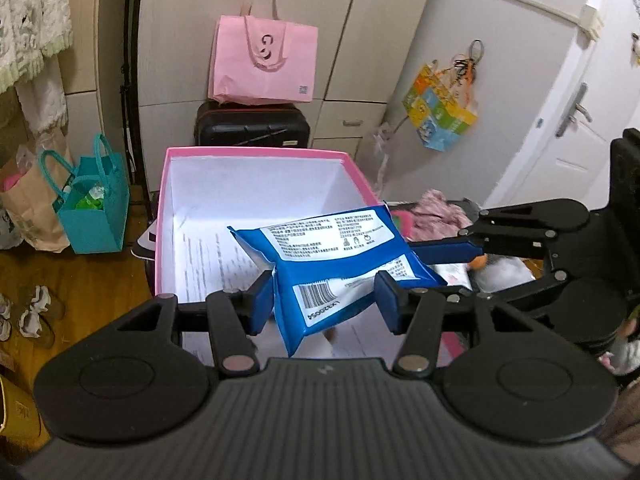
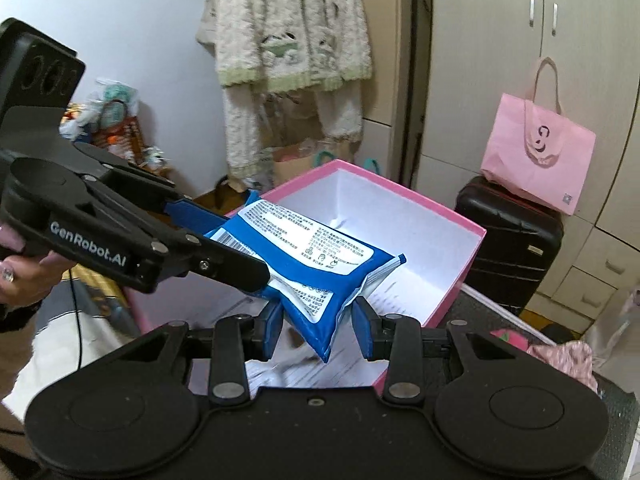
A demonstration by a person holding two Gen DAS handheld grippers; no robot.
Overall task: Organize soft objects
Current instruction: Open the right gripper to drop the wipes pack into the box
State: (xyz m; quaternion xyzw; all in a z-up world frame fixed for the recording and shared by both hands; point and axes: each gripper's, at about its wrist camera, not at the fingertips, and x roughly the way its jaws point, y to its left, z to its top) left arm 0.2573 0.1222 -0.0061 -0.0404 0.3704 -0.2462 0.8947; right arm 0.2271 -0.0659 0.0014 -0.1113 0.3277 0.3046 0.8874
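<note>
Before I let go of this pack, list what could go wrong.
1. The blue pack hangs between both hand-held grippers, the left and the right, over the pink box. Releasing one side first may swing it toward the box's near edge.
2. The pack is soft and creased where the pads pinch its corner; it might slip early.
3. It sits tilted, so it may land on edge against the box wall rather than flat.

Left gripper (image 1: 324,300) clamps blue packet (image 1: 340,264) above pink box (image 1: 168,184); right gripper (image 1: 440,250) pinches packet's far edge.
</note>
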